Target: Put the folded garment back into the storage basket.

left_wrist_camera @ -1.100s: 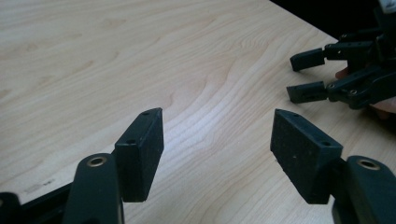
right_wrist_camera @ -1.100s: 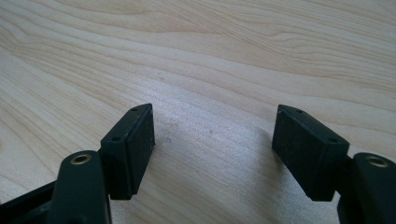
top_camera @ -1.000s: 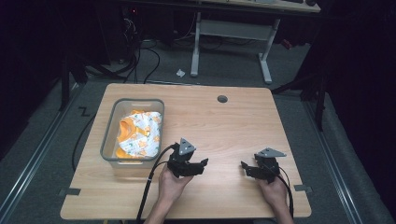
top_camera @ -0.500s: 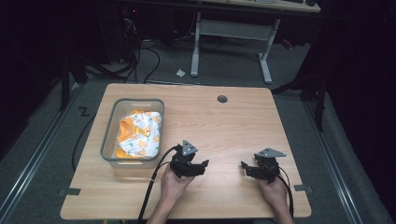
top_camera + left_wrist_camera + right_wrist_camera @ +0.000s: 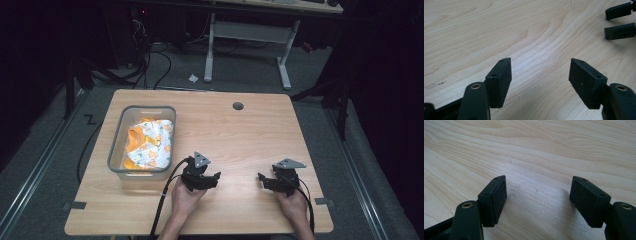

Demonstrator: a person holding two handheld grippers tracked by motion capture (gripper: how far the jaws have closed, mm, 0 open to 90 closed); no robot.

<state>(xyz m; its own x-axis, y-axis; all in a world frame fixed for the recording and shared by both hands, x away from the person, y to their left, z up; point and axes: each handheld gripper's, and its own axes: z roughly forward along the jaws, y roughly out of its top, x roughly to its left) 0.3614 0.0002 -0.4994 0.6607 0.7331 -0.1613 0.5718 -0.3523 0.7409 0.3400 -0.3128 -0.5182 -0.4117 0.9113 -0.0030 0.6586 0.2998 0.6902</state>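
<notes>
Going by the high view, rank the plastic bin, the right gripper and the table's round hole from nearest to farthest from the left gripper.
From the left gripper:
1. Plastic bin, to its left, holding orange-and-white cloth.
2. Right gripper, across the table's near side.
3. Round hole, near the far edge.

Most of the surface (image 5: pixel 260 130) lies bare: the whole middle and right of the high view, up to the far edge, gives free passage. The one bulky obstacle is the grey bin (image 5: pixel 116 150) at the left of the frame, with cloth (image 5: pixel 149 142) piled inside. A small round grommet (image 5: pixel 238 106) sits flush near the far edge. Between the left tool (image 5: pixel 212 179) and the right tool (image 5: pixel 264 180), bare wood.
</notes>
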